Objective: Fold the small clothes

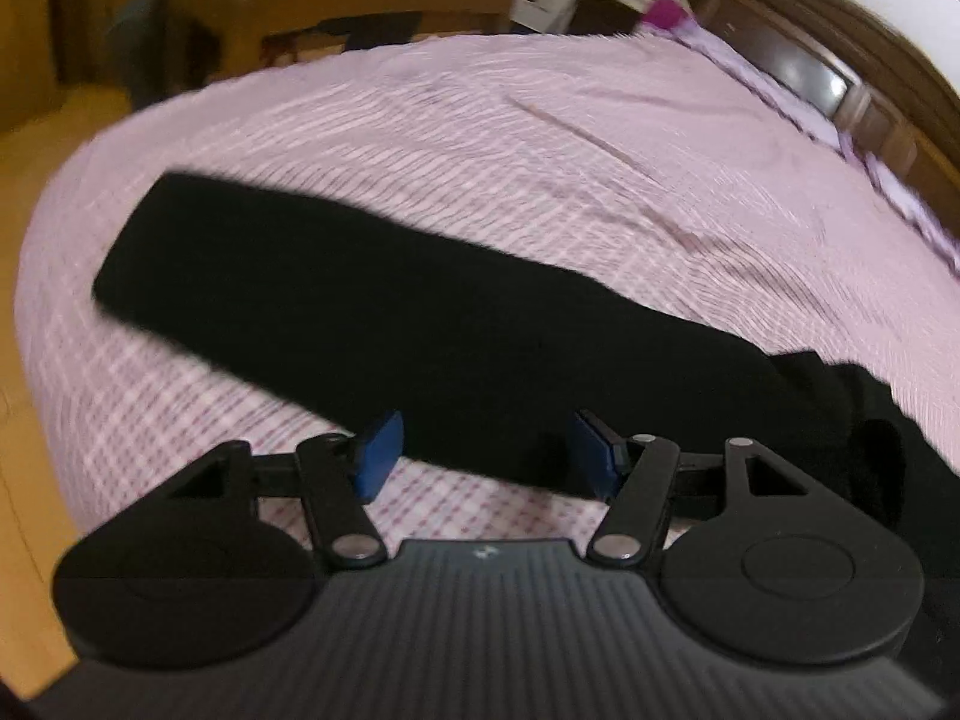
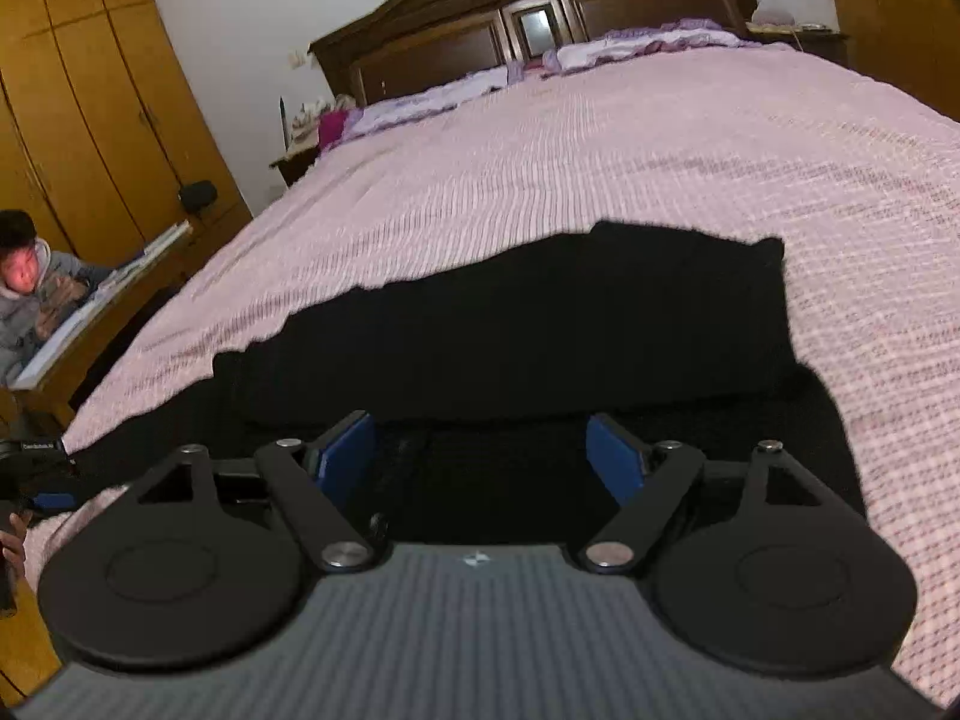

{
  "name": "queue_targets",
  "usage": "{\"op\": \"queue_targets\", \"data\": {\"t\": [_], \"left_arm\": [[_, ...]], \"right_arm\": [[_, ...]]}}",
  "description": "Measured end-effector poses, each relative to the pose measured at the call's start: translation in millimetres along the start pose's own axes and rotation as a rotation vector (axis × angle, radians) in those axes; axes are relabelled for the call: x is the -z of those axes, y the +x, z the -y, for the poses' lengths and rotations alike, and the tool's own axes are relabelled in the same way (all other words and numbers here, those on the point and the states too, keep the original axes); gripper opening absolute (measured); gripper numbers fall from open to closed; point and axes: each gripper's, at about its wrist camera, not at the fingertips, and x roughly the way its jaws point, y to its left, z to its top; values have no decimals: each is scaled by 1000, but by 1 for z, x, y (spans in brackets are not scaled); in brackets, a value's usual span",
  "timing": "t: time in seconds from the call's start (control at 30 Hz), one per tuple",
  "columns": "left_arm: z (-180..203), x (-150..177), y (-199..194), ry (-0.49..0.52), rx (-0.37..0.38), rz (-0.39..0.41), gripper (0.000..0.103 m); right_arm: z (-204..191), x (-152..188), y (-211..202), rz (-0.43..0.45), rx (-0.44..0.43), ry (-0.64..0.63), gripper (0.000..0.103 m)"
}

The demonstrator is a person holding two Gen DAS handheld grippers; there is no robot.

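Pink checked bedspread (image 1: 540, 138) carrying long black cloth garment (image 1: 372, 300), long axis 10 to 4 o'clock, just ahead at 12 of left tongs (image 1: 489, 456). Right tongs (image 2: 480, 456) over it; both spread, pinching nothing.

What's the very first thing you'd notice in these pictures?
The black garment jumps out, lying long and dark across the pink checked bedspread. Next come the open blue-padded left gripper and right gripper, low in each view. The dark wooden headboard stands at the bed's far end.
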Motion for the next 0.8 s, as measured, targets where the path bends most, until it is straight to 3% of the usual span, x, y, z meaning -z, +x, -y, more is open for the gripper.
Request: {"op": "queue_targets", "data": {"t": [0.33,0.43,0.8], "left_arm": [[-32,13,-21,-151,2,44,64],[-34,8,-7,-139,8,57,64],[-38,-9,24,-296,19,151,63]], "right_arm": [[13,21,14,-70,79,33,84],[17,22,17,-77,96,42,84],[31,23,16,-63,130,67,84]]}}
